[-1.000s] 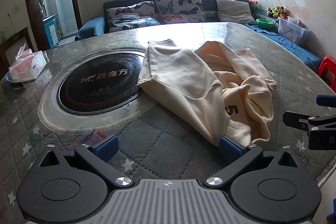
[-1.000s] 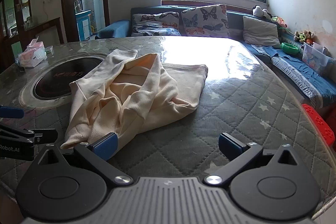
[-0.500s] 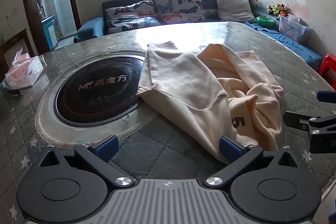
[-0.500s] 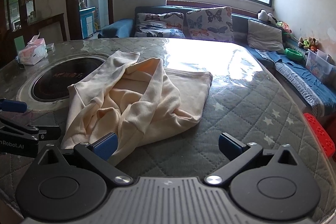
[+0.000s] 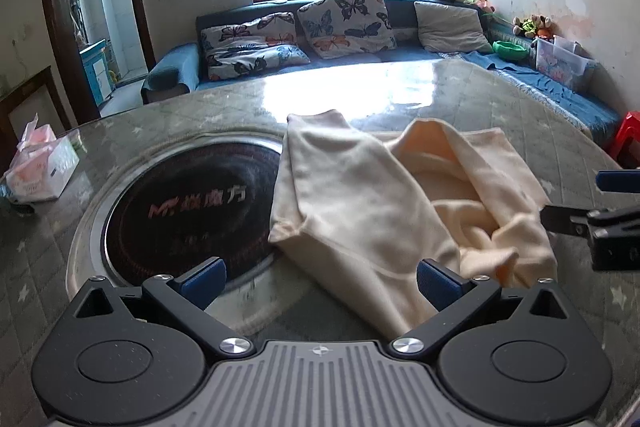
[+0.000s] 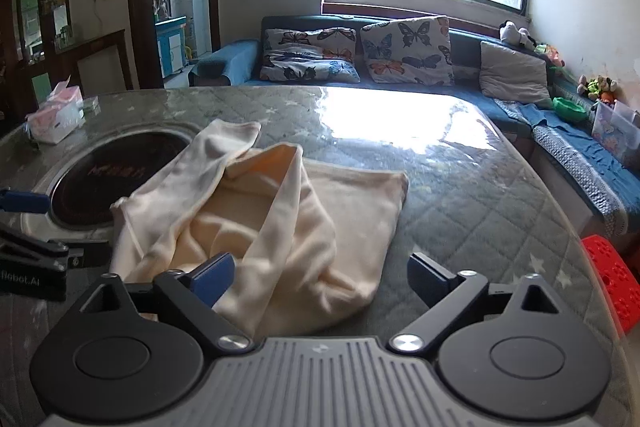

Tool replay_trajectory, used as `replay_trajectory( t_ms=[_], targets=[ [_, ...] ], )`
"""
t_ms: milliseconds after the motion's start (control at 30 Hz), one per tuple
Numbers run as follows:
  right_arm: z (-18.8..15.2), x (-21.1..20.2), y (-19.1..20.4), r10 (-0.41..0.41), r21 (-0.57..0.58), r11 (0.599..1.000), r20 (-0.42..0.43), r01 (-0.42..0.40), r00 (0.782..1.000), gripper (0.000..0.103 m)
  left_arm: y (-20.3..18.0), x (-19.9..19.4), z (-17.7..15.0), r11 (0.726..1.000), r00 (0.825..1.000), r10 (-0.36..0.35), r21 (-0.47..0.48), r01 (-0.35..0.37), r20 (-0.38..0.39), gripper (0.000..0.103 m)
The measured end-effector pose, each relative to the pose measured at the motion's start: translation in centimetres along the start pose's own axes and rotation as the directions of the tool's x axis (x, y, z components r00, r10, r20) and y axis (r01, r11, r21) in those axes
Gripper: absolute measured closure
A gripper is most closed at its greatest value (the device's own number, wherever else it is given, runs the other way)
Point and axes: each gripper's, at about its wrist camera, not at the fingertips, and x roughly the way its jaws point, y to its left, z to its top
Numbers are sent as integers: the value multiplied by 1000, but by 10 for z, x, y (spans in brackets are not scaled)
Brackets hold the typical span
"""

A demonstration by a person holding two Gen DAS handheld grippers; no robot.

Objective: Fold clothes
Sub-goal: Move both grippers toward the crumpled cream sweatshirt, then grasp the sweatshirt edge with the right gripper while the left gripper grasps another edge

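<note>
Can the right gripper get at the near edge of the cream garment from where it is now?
Probably yes. The right gripper is open, and the cream garment already lies bunched between its fingers on the table. Nothing stands in the way.

My left claw (image 5: 320,277) hides the near hem of the cream garment (image 5: 360,203) at the tabletop's (image 5: 560,131) near edge. My right claw (image 6: 316,277) covers another fold. The red stool (image 6: 612,287) is cut off at the frame. The lettering on the dark round inset (image 5: 192,203) is blurred.
</note>
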Motion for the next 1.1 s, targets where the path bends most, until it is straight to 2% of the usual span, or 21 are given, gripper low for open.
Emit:
replay_trajectory(
  t_ms=[200,333,600,700,767,833,867,933,1100],
  targets=[
    [30,34,-5,32,-13,999,-17,-32,999,21,5,14,8,1000,1000,-10,-7,10,-10,0],
    [49,61,-4,50,-28,998,-39,-51,998,35,11,23,9,1000,999,-4,-13,4,-32,0],
    [73,120,2,76,-57,995,-99,-82,992,49,27,39,19,999,997,15,-34,-17,-72,0],
    [75,135,4,85,-59,994,-119,-93,989,59,29,43,26,999,997,21,-32,-24,-73,0],
    [76,147,3,103,-53,992,-140,-111,985,71,27,46,31,999,997,20,-26,-22,-70,0],
    [76,154,1,116,-45,991,-155,-124,981,79,22,48,38,1000,998,14,-17,-15,-63,0],
    [75,155,1,116,-41,991,-153,-123,981,88,19,49,41,1000,998,10,-14,-11,-59,0],
    [74,155,-1,116,-34,992,-147,-122,982,95,13,51,47,1000,999,-3,-8,2,-52,0],
    [74,136,-11,77,-39,996,-89,-80,993,99,-7,62,60,999,998,-49,2,49,-42,0]
  ],
)
